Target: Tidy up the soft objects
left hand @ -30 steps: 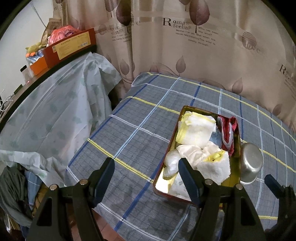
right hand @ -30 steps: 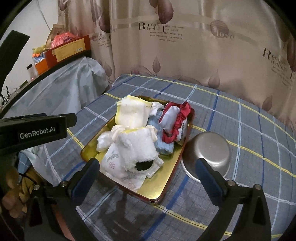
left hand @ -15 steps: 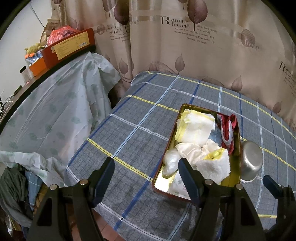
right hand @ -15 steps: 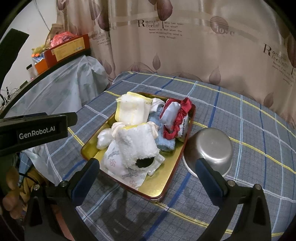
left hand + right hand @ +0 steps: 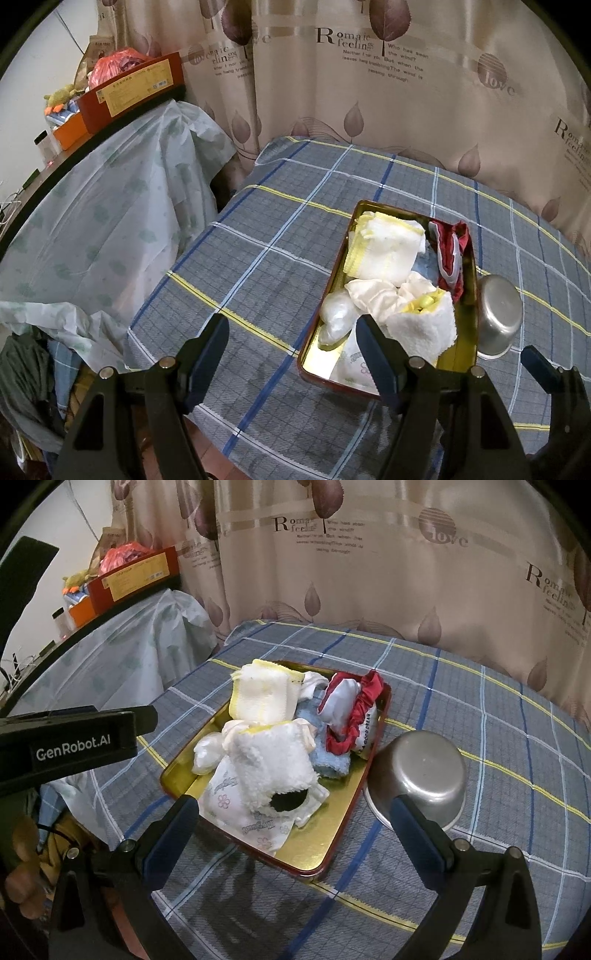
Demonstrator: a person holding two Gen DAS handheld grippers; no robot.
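We see a table under a grey plaid cloth [image 5: 280,266] whose rounded near edge curves below both grippers, with bare floor showing past it at the bottom of the left wrist view. A leaf-printed curtain [image 5: 369,92] hangs close behind the far edge, and on the left a counter draped in pale plastic sheeting [image 5: 110,221] stands just beside the table, with only a dark gap between them. The widest open stretch of cloth lies left of the tray; to its right the cloth is open beyond the bowl. The gold tray with a red rim [image 5: 325,834] sits right of centre on the table, its long axis running from the near edge away toward the curtain, tilted a little to the right in the right wrist view. The soft things are piled inside it: a yellow-edged white towel [image 5: 266,698] at the far left, a fluffy white cloth with a dark hole [image 5: 273,775] at the near end lying over a printed white packet [image 5: 243,816], a blue cloth [image 5: 328,764] in the middle, and a red-trimmed pouch [image 5: 351,712] along the far right side. An upturned steel bowl [image 5: 424,771] stands just beside the tray's right rim. Our left gripper [image 5: 291,354] hovers over the near edge with its jaws wide apart and nothing between them; our right gripper [image 5: 291,819] hangs above the tray's near end, jaws likewise spread, gripping nothing.
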